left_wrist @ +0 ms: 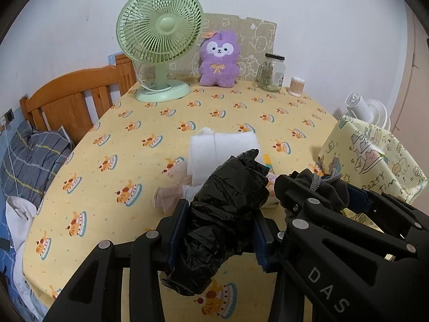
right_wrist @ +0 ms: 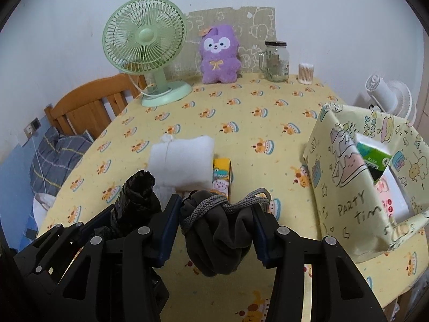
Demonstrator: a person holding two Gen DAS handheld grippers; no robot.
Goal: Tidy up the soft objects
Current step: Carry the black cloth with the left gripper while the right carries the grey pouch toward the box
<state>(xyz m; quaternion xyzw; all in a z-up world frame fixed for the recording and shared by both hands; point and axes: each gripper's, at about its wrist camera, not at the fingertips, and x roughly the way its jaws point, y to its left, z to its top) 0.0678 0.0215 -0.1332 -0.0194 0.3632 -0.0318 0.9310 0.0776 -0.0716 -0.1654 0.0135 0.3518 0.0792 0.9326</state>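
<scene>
2 hand-held grippers hang side by side above the near edge of a table spread with a yellow cake-print cloth point(left_wrist: 219, 107), each with a soft bundle clamped between its blue pads. The left gripper point(left_wrist: 218, 234) squeezes a crumpled black plastic bag point(left_wrist: 228, 204), its jaws partly closed around the bag's middle so that it bulges above and below them. The right gripper point(right_wrist: 215, 232) grips a dark grey drawstring pouch point(right_wrist: 217, 238), whose grey cord point(right_wrist: 228, 202) loops over the top while the pouch's body sags beneath the pads. Both bundles appear clear of the cloth.

Just beyond the grippers, near the table's middle, lie a folded white cloth point(right_wrist: 182, 158), a small yellow printed carton point(right_wrist: 222, 174) touching its right side, and a pale pink sock point(left_wrist: 171, 196) toward the left. At the right edge stands an open box wrapped in cartoon "Party Time" paper point(right_wrist: 346, 196), with a green packet point(right_wrist: 372, 158) already inside. Along the far edge stand a green desk fan point(right_wrist: 144, 51), a purple plush toy point(right_wrist: 218, 55), a glass jar point(right_wrist: 276, 61) and a tub of cotton swabs point(right_wrist: 305, 73).

The step in hand looks like carrying 2 picked-up items to storage. The next move likely calls for swinging both grippers right, over the box's open top, and releasing above it, clear of the raised flap.
</scene>
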